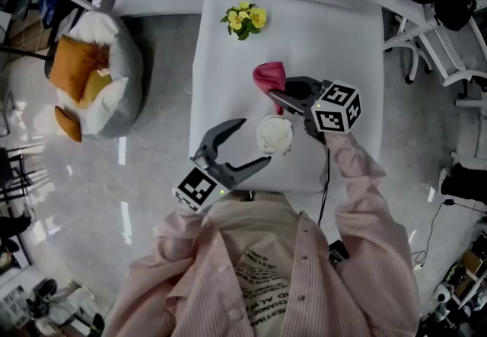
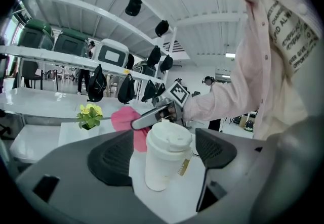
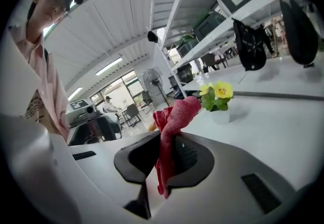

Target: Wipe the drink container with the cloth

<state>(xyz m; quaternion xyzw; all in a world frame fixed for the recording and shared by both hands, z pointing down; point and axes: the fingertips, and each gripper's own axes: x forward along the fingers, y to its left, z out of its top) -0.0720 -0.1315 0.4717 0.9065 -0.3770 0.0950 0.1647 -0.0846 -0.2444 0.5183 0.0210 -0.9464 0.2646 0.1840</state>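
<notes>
The person's right arm, in a pink striped sleeve [image 1: 358,176], reaches out over the white bench [image 1: 221,61]. The right gripper [image 1: 275,93] points across toward the person's left. Its jaws are clamped on a red terry cloth [image 1: 268,74], which bunches above the pads and hangs in a limp fold below them. The left gripper [image 1: 256,142] sits low by the bench's near edge, angled up toward the other one, with its jaws spread wide. Between those jaws, free of both pads, stands the white paper cup [image 1: 274,135]. It is upright, with a domed plastic lid and a small tan tag on its side. The cloth is just beyond it. Farther back sits a little pot of yellow flowers [image 1: 245,20]. A grey beanbag [image 1: 122,84] with orange cushions lies on the floor beside the bench.
</notes>
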